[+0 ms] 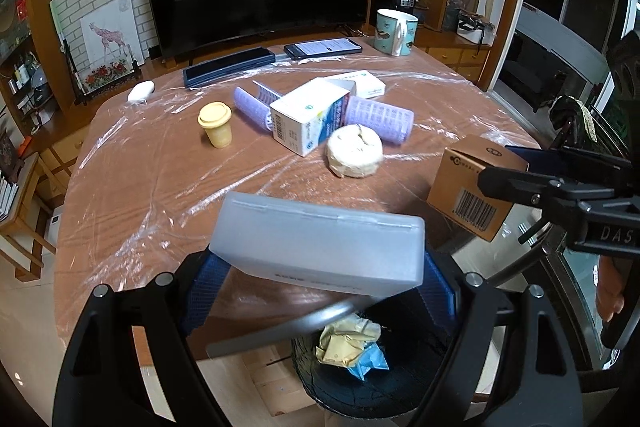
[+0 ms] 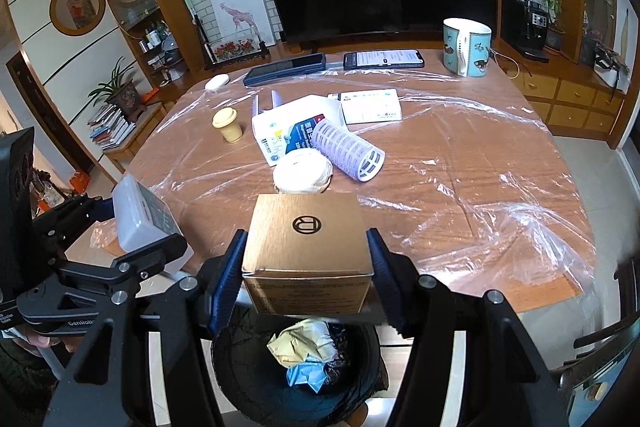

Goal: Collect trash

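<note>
My left gripper is shut on a frosted plastic box, held over the table's near edge above a black trash bin. The same box shows at the left in the right wrist view. My right gripper is shut on a brown cardboard box, also seen at the right in the left wrist view. It hangs over the bin, which holds crumpled yellow and blue wrappers.
On the plastic-covered wooden table lie a white carton, purple hair rollers, a round white puck, a small yellow cup, a flat white box, a phone, a dark case and a mug.
</note>
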Tool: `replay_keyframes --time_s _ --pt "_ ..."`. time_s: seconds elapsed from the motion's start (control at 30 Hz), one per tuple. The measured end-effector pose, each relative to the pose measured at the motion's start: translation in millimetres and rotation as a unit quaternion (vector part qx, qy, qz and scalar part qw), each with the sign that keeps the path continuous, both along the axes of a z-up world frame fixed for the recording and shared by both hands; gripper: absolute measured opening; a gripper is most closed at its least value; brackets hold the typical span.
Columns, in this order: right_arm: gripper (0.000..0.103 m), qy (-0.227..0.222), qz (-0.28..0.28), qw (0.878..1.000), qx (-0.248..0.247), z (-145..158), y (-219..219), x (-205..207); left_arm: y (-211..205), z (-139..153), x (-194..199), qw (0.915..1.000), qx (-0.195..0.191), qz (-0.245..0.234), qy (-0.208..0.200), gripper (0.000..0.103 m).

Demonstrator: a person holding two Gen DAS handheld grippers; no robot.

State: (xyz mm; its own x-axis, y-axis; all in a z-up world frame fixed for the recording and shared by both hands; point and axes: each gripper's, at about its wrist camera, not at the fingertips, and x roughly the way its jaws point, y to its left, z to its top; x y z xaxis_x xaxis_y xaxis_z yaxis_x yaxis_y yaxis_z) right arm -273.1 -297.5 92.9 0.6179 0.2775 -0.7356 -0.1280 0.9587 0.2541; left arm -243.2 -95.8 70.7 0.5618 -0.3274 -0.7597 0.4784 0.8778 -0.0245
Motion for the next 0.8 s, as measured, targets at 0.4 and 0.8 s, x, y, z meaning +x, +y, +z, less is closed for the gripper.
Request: replay_keyframes --time_s 0.4,0.8 --pt "0.058 0.002 0.014 1.0 0.0 3 -9 -30 -5 -6 -29 1.0 0.004 0.002 0.009 0.085" --pt "0.058 0.02 0.031 0.999 0.0 -7 -12 -58 -13 -12 -49 0.9998 0.014 0.005 0.01 0.085"
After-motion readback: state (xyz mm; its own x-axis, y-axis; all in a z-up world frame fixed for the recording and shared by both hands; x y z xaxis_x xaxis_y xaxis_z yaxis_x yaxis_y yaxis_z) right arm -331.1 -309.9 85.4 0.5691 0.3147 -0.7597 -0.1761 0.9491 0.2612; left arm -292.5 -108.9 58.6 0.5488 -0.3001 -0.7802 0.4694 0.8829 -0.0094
